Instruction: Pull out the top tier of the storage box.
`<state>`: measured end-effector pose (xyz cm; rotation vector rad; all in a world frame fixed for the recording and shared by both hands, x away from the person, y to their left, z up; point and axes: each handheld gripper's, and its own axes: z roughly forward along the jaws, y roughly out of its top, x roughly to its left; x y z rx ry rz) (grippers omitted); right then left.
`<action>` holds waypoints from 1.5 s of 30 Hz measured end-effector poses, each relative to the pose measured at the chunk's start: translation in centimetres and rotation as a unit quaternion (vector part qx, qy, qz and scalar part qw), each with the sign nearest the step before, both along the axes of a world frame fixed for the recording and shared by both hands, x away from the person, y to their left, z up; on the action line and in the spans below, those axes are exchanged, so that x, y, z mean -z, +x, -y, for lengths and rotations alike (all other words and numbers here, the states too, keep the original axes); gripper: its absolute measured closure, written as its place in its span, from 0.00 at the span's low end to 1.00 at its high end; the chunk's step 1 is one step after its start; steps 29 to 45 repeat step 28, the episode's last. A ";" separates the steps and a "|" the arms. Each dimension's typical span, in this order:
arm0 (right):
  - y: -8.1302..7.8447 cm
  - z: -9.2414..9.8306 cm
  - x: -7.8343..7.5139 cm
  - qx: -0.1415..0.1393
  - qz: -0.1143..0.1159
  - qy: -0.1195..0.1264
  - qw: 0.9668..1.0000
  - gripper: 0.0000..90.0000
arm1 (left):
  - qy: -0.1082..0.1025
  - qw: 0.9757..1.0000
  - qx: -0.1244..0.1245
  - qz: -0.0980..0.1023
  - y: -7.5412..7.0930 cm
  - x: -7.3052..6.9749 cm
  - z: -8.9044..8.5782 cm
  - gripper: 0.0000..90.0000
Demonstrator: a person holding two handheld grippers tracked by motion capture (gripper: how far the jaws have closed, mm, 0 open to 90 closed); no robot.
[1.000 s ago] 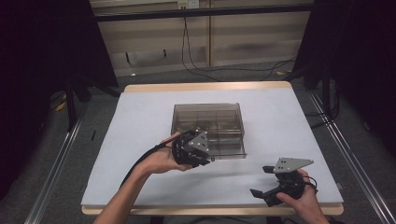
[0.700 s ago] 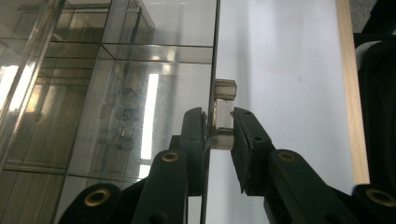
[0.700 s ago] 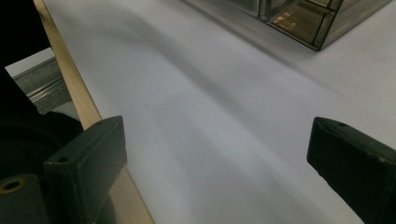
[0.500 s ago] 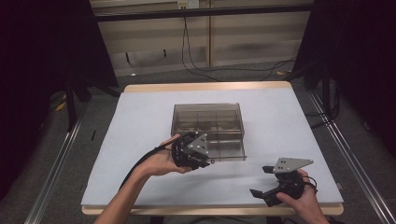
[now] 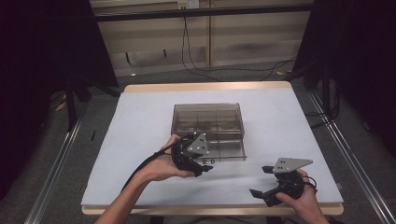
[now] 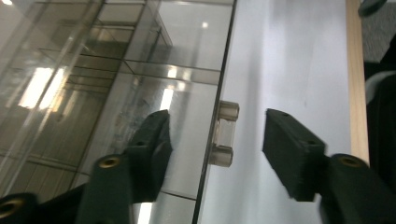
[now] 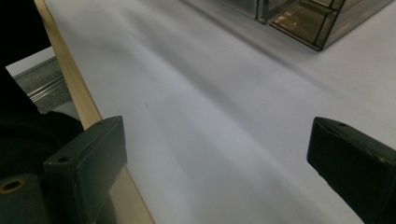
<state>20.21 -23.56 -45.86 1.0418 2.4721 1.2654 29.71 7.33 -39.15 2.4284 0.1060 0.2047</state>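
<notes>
A smoky clear plastic box (image 5: 207, 122) with several compartments stands mid-table. On its near front panel sits a small clear handle (image 6: 224, 135). My left gripper (image 5: 204, 164) is at that front panel, open. In the left gripper view its jaws stand on either side of the handle, the left gripper (image 6: 217, 133) touching neither the handle nor the panel edge (image 6: 211, 140) as far as I can see. My right gripper (image 5: 261, 181) rests low near the table's front right edge, open and holding nothing. A corner of the box (image 7: 308, 21) shows beyond the right gripper (image 7: 219, 154).
The white table top (image 5: 140, 140) has a wooden rim (image 7: 79, 98) close to my right gripper's left jaw. Black cables (image 5: 196, 65) lie on the floor beyond the table's far edge. Metal rails (image 5: 56, 163) run along both sides.
My left gripper has shifted a little lower along the box's front panel. The right gripper has stayed where it was.
</notes>
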 end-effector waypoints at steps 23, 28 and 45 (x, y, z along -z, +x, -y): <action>-0.1 0.0 -0.1 0.001 0.003 -0.003 1.000 0.05 | -0.145 0.972 -0.182 0.012 -2.5 1.2 -8.5 0.22; 0.0 0.0 0.0 0.003 0.000 -0.001 1.000 0.05 | -0.178 0.967 -0.181 0.005 -3.9 1.2 -10.3 0.40; 0.0 0.0 0.0 0.003 0.000 -0.001 1.000 0.05 | -0.178 0.967 -0.181 0.005 -3.9 1.2 -10.3 0.40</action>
